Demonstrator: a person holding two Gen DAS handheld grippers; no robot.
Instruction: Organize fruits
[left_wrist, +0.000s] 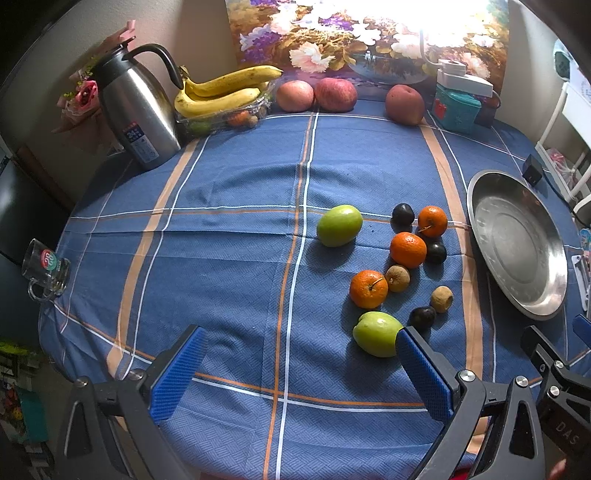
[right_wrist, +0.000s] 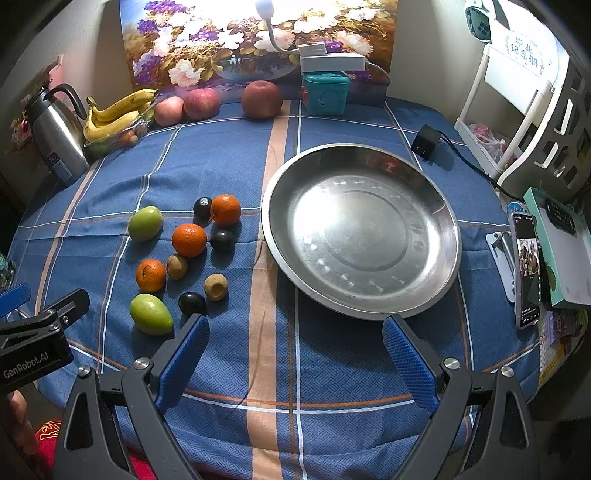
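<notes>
Loose fruit lies on the blue checked cloth: two green fruits (left_wrist: 376, 333) (left_wrist: 339, 225), three oranges (left_wrist: 368, 289), three dark plums (left_wrist: 422, 317) and two small brown fruits (left_wrist: 441, 298). A wide steel plate (right_wrist: 436, 206) stands bare to their right. My left gripper (left_wrist: 301, 341) is open, low over the near cloth, its right finger just beside the near green fruit (right_wrist: 151, 314). My right gripper (right_wrist: 295, 328) is open too, hovering in front of the plate's near rim. Neither holds anything.
At the back stand a steel thermos jug (left_wrist: 136, 107), bananas (left_wrist: 221, 92) on a clear tray, three apples (left_wrist: 334, 94), and a teal box (right_wrist: 325, 92). A glass mug (left_wrist: 46, 271) sits far left. A phone (right_wrist: 526, 266), box and charger (right_wrist: 424, 142) lie right.
</notes>
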